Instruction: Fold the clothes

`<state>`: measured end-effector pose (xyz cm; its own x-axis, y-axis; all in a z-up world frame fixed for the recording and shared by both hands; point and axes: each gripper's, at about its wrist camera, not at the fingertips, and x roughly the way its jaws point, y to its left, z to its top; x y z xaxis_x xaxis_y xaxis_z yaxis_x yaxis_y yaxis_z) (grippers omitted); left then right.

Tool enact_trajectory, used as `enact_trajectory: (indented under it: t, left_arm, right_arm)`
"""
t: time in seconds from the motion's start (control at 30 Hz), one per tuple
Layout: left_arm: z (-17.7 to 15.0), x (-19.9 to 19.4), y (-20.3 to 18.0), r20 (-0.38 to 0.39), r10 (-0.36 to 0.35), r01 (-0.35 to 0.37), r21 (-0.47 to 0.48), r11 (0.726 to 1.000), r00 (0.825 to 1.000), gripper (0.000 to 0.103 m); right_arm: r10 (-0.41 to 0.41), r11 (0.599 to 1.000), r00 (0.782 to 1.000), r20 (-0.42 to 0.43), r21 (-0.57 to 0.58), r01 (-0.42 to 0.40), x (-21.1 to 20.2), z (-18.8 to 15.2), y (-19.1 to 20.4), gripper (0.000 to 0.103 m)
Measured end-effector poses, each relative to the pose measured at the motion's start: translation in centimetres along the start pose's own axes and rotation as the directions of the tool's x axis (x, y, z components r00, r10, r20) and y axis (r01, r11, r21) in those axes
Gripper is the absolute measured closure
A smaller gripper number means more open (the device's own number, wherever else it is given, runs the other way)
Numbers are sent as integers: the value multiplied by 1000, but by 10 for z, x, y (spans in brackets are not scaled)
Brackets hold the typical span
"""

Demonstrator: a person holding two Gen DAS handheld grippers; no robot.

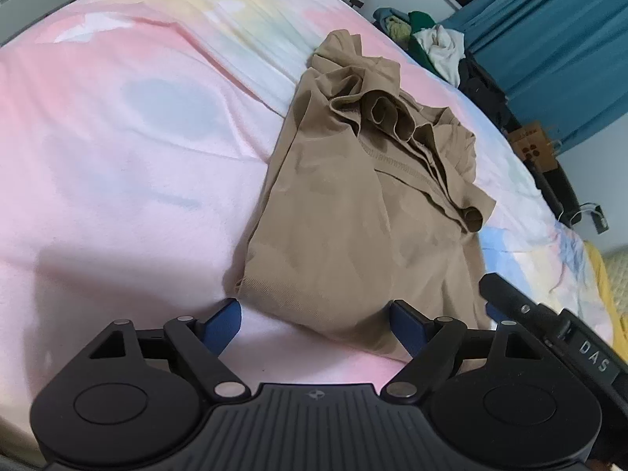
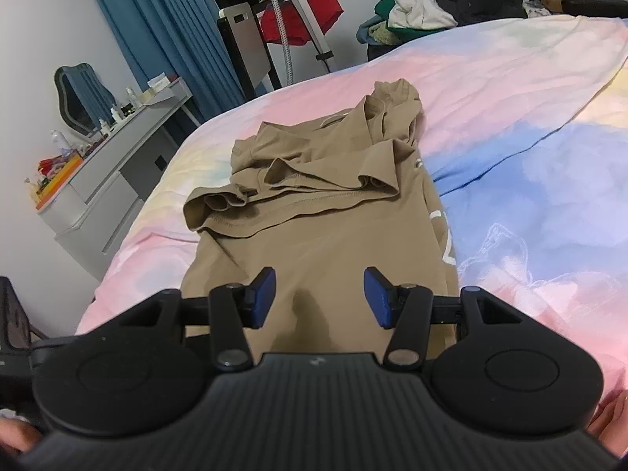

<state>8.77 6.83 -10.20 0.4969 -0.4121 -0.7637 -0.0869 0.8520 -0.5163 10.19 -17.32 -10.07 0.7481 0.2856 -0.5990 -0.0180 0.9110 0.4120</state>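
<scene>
A tan T-shirt [image 1: 353, 212] lies partly folded on the pastel bedspread [image 1: 117, 157], its sleeves and hem bunched in ridges across the upper part. My left gripper [image 1: 314, 324] is open, its blue pads at the shirt's near edge, one pad on the bedspread, the other over the fabric. In the right wrist view the same shirt [image 2: 314, 235] lies lengthwise ahead. My right gripper [image 2: 320, 298] is open and empty, low over the shirt's near end. The right gripper's black body [image 1: 549, 325] shows at the lower right of the left wrist view.
A pile of other clothes [image 2: 416, 11] lies past the bed's far edge. A grey dresser [image 2: 117, 168] with a mirror and small items stands on the left. Blue curtains [image 2: 157, 27] and a tripod stand [image 2: 298, 4] are behind. A cardboard box [image 1: 537, 145] sits by the bed.
</scene>
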Motion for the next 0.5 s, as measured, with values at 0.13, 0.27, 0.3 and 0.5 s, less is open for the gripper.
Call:
enact_trajectory:
  t: [0.13, 0.27, 0.3, 0.5]
  left_arm:
    - [4, 2, 5, 24, -64, 65, -62, 996, 998, 19]
    - [9, 4, 13, 47, -125, 130, -137, 982, 991, 19]
    - [10, 3, 14, 54, -137, 143, -149, 978, 989, 19]
    - [12, -6, 2, 115, -186, 197, -90, 976, 976, 19]
  right_arm:
    - [20, 999, 1000, -13, 31, -20, 2, 0, -2, 50]
    - [68, 993, 997, -29, 98, -65, 3, -1, -7, 49]
    - [95, 988, 995, -33, 126, -90, 3, -1, -9, 49]
    - [255, 929, 966, -45, 289, -232, 5, -4, -20, 49]
